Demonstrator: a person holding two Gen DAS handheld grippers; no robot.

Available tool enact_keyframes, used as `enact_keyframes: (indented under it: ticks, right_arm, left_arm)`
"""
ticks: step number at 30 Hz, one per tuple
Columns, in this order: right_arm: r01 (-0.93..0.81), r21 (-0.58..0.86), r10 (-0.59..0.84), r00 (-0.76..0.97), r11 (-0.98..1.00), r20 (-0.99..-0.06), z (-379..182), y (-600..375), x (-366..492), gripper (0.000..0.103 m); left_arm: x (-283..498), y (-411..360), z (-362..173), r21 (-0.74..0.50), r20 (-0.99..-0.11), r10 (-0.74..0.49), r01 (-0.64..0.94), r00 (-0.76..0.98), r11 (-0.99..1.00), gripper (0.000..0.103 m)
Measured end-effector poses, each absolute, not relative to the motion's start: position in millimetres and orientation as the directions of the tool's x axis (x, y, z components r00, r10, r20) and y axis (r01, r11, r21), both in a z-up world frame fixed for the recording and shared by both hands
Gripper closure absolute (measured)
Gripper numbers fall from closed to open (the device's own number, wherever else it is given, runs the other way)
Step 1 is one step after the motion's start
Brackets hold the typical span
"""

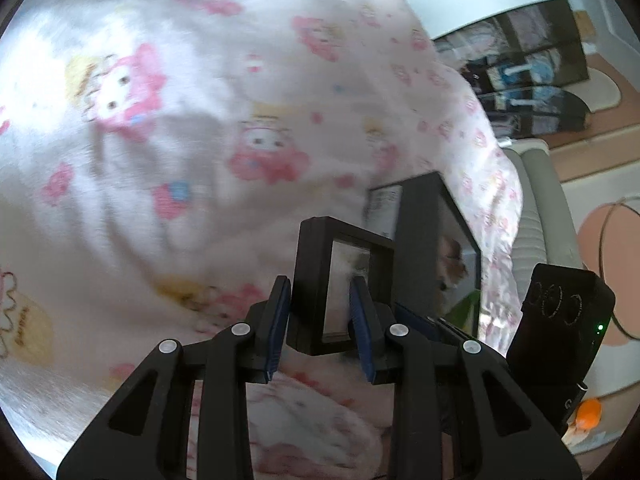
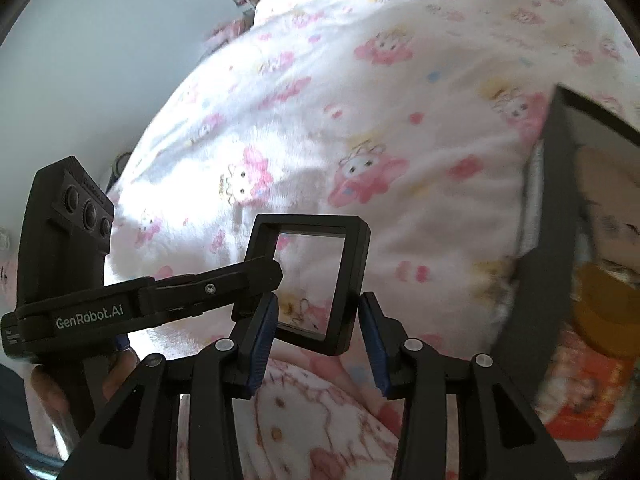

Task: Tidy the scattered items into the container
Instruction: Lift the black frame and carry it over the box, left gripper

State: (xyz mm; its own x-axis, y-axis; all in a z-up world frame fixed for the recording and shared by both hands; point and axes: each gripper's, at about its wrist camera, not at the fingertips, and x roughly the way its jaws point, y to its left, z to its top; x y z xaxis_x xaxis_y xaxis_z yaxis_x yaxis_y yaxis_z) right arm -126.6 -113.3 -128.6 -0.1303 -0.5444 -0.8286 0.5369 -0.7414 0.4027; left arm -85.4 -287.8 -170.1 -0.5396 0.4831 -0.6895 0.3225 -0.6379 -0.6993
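Note:
A small black square frame [image 1: 340, 230] with a clear film window hangs above the pink cartoon blanket. My left gripper [image 1: 320, 286] is shut on one edge of it. In the right wrist view the same frame [image 2: 312, 222] stands upright, with my right gripper [image 2: 320, 298] shut across its lower part and the left gripper [image 2: 264, 270] clamping its left side. The black container [image 2: 554, 240] sits open at the right, with a yellow item [image 2: 604, 316] and an orange printed card [image 2: 584, 404] inside. From the left wrist the container [image 1: 420, 240] shows just behind the frame.
The blanket [image 1: 180, 140] covers a bed and fills most of both views. A dark shelf unit [image 1: 532, 80] stands on the floor beyond the bed's edge. The right gripper's camera housing [image 1: 560, 316] sits close on the right. A pale wall [image 2: 100, 80] lies to the left.

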Motion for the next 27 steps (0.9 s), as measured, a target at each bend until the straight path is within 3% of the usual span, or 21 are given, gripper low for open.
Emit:
enact_keyframes:
  ticks: [7, 14, 27]
  right_arm:
    - [0.51, 0.371, -0.546, -0.247, -0.776, -0.801, -91.3, -40.7, -123.3, 0.065]
    - [0.462, 0.344, -0.518, -0.326, -0.817, -0.791, -80.0, 43.5, -129.4, 0.065]
    - [0.417, 0.442, -0.553, -0.193, -0.794, -0.81, -142.0, 116.5, -173.0, 0.066]
  left_arm:
    - [-102.9, -222.9, -133.8, -0.723, -0.645, 0.548, 0.195, -0.532, -0.663, 0.074]
    - [-133.1, -136.4, -116.4, -0.699, -0.658, 0.585, 0.097, -0.475, -0.708, 0.074]
    - [-179.0, -51.9, -156.7, -0.542, -0.818, 0.484, 0.134, -0.312, -0.829, 0.074]
